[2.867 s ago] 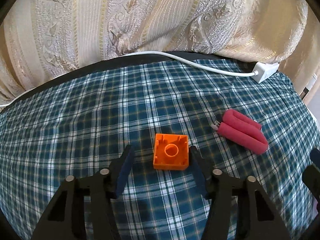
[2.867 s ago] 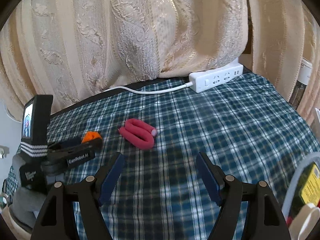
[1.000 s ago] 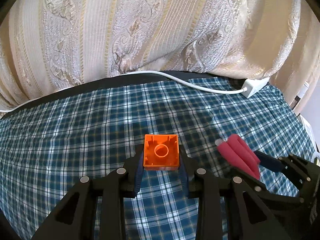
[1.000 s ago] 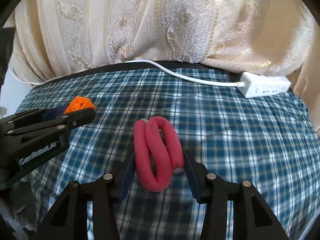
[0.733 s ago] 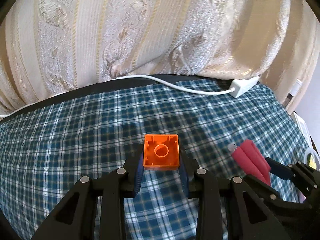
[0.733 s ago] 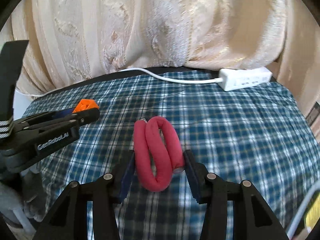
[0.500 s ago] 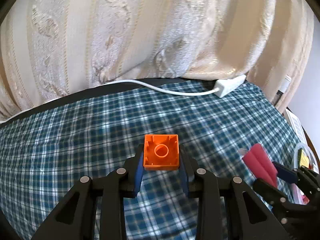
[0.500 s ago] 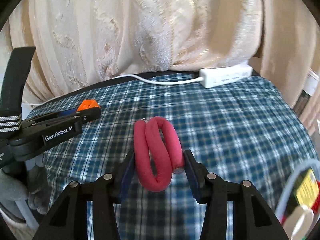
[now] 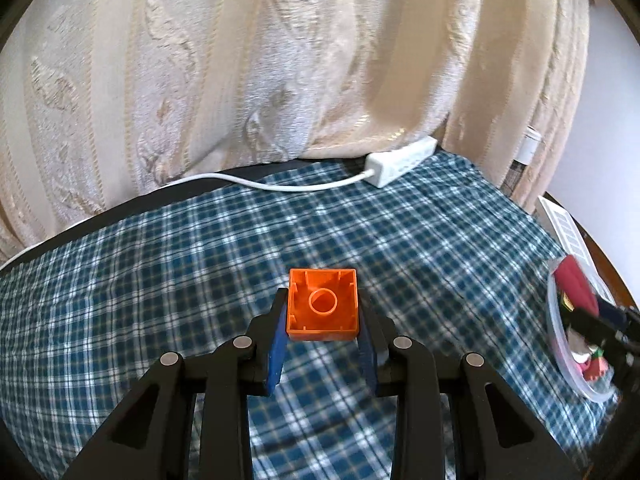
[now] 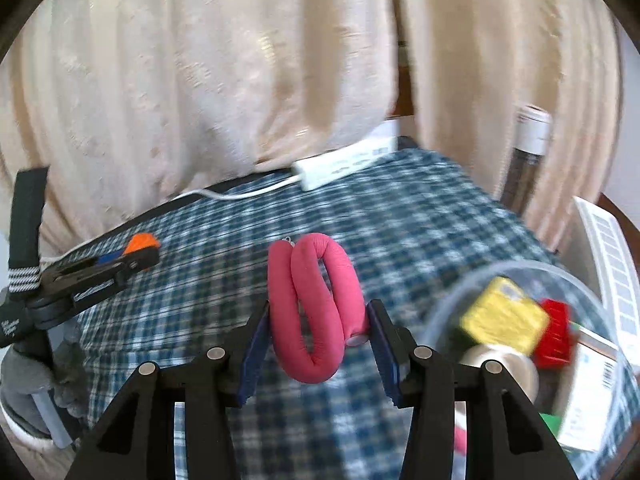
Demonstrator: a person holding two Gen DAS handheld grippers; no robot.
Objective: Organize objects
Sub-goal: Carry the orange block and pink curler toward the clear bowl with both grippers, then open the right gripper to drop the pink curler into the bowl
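My left gripper is shut on an orange toy brick, hollow side up, held above the blue plaid cloth. My right gripper is shut on a folded pink foam roller and holds it above the cloth. In the right wrist view the left gripper with the orange brick is at the left. In the left wrist view the pink roller and the right gripper show at the far right, over the clear plastic tub.
The clear tub at the right holds a yellow block, a red brick and other small items. A white power strip and its cable lie at the table's back edge by the cream curtain. A bottle stands at the right.
Both grippers closed on their objects, lifted them and swung to the right. The tub has come into view beside the right gripper.
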